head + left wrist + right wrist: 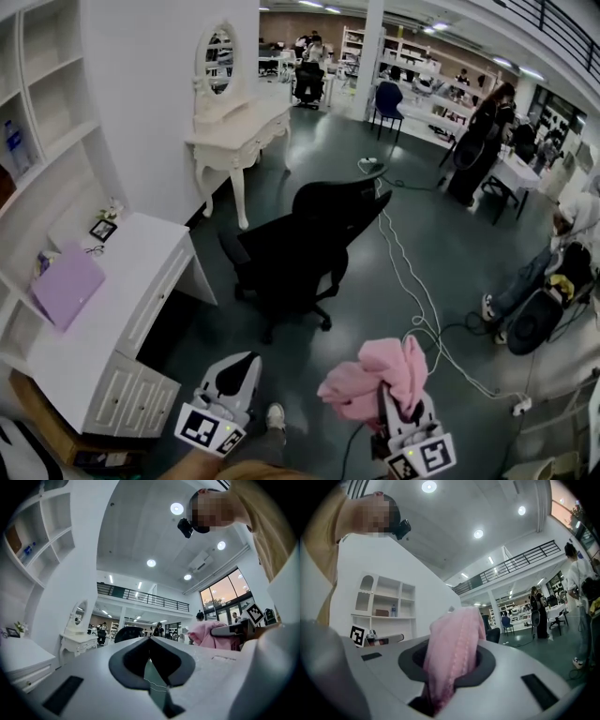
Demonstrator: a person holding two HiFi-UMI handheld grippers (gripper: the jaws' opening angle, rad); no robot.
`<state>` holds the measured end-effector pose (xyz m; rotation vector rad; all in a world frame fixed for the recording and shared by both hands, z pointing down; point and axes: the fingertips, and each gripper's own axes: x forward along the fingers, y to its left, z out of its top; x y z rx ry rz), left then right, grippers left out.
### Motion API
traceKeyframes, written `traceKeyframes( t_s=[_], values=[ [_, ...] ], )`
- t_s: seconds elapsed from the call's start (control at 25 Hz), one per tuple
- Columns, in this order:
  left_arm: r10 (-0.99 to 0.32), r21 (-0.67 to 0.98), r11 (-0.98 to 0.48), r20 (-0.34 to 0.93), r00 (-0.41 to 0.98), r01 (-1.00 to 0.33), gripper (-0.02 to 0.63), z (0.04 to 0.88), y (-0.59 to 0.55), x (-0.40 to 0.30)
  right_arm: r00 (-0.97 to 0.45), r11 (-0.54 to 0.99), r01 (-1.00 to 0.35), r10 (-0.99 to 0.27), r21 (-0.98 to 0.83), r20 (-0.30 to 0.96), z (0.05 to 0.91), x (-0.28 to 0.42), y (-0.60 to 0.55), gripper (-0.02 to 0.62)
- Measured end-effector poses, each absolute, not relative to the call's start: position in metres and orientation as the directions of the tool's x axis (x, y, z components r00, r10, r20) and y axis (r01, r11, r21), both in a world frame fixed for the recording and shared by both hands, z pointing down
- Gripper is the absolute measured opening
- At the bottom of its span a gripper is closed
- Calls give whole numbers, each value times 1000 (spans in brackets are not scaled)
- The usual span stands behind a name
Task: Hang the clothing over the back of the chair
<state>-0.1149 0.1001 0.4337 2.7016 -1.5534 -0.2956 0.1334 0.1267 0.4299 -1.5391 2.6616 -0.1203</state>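
Observation:
A black office chair (302, 242) stands on the dark floor ahead of me, its back tilted toward the right. My right gripper (392, 394) is low in the head view and shut on a bunched pink garment (377, 373). In the right gripper view the garment (454, 651) fills the gap between the jaws and hides the fingertips. My left gripper (242, 367) is at the lower left, shut with nothing in it. Its own view shows the jaws meeting (150, 641). The pink garment (206, 634) lies off to its right, and the chair (127, 632) is far ahead.
A white desk (131, 309) with a purple notebook (66, 286) is at my left, under white shelves. A white vanity table with an oval mirror (239, 131) stands behind the chair. White cables (412, 281) run across the floor at the right, near a seated person (553, 272).

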Motion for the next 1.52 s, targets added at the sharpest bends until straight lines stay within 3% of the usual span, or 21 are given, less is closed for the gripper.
traceKeyframes(
  t_s=[0.44,1.12,1.52],
  values=[
    [-815,132,-570,-217,537,-811,5,402,-65,-133,-443,442,-894,-896,-66,1,396,120,-3,89],
    [-857,66,-490,-219,466,-869,5,385,-156,-66,-608,612,-778,-791,-143,-71,373,145,-138,89],
    [-865,58,-467,-237,442,-882,5,379,-185,-54,-647,655,-750,-755,-90,-104,337,153,-192,91]
  ],
)
